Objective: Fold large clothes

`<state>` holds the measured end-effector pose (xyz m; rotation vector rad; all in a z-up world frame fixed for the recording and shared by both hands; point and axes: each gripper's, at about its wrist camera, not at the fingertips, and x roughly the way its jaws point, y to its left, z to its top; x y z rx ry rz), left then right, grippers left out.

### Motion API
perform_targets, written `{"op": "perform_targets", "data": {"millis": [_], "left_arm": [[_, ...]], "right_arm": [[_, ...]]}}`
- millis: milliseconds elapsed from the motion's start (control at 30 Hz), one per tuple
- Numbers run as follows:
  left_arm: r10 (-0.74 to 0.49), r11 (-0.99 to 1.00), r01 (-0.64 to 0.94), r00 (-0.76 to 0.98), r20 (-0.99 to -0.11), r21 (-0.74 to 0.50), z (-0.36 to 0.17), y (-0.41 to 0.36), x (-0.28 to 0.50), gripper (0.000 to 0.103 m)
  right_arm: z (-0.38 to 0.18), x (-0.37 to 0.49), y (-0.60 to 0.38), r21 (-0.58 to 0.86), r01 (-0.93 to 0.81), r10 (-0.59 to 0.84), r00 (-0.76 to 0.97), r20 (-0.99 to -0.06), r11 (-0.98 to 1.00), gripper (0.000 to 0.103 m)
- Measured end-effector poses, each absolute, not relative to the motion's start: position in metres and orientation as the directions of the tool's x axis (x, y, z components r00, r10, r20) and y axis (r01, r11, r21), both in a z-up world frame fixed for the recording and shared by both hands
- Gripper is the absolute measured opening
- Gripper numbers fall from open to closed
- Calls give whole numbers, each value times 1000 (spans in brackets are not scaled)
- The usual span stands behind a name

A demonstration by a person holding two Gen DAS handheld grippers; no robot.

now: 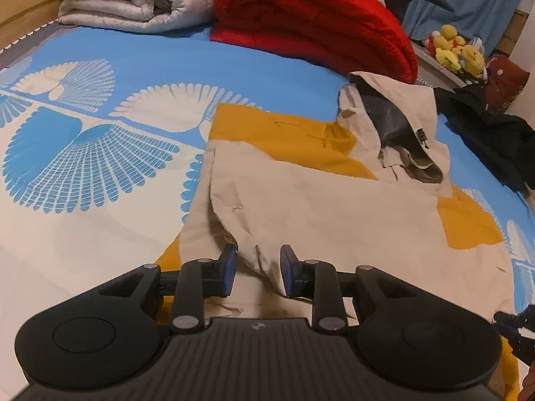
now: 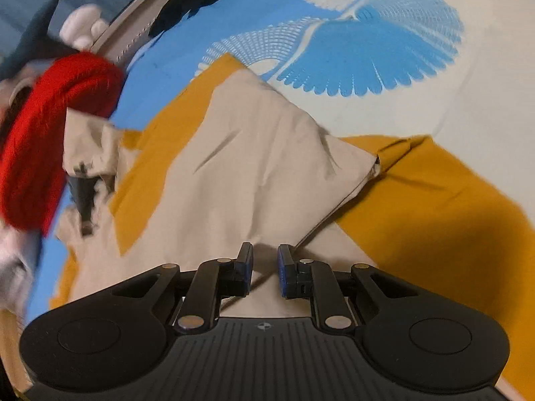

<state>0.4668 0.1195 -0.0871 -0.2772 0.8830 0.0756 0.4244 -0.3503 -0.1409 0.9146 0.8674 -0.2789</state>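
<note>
The beige-and-mustard jacket [image 1: 317, 193] lies spread on the bed [image 1: 83, 153], hood [image 1: 398, 123] toward the red blanket [image 1: 314, 20]. To fold it cleanly I'd pinch the sleeve's edge, not the bulk, and carry it flat across the body. My left tool [image 1: 257, 269] hovers released over a beige fold; my right tool [image 2: 265, 269], tilted, is released too, just above the cloth.

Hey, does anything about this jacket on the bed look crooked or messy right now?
Yes. The jacket is only half folded: its hood sits crumpled and propped up near the red blanket, and one beige panel lies skewed across the yellow part.
</note>
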Motion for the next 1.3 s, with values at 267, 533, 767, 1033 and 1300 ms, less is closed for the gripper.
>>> {"op": "perform_targets", "data": {"millis": [267,533,767,1033,1300], "left_arm": [[-53,959,-188,620,-783,-214,-93,123,471,34],[-55,961,-179,620,-783,-209,-92,120,471,40],[-75,958,-166,647,-759,-236,-87,118,468,40],[-56,952,-209,601,-797,-224,-100,123,474,40],[130,963,-256,714,-687,-84,-71,127,465,40]], "right_arm": [[-140,423,-357,595,608,152,621,-769,526,18],[-153,426,-360,628,616,196,622,-759,475,51],[-146,415,-366,677,596,173,682,-711,431,4],[-142,407,-363,560,692,74,597,-799,455,20],[-91,403,-326,467,577,-117,703,-701,669,24]]}}
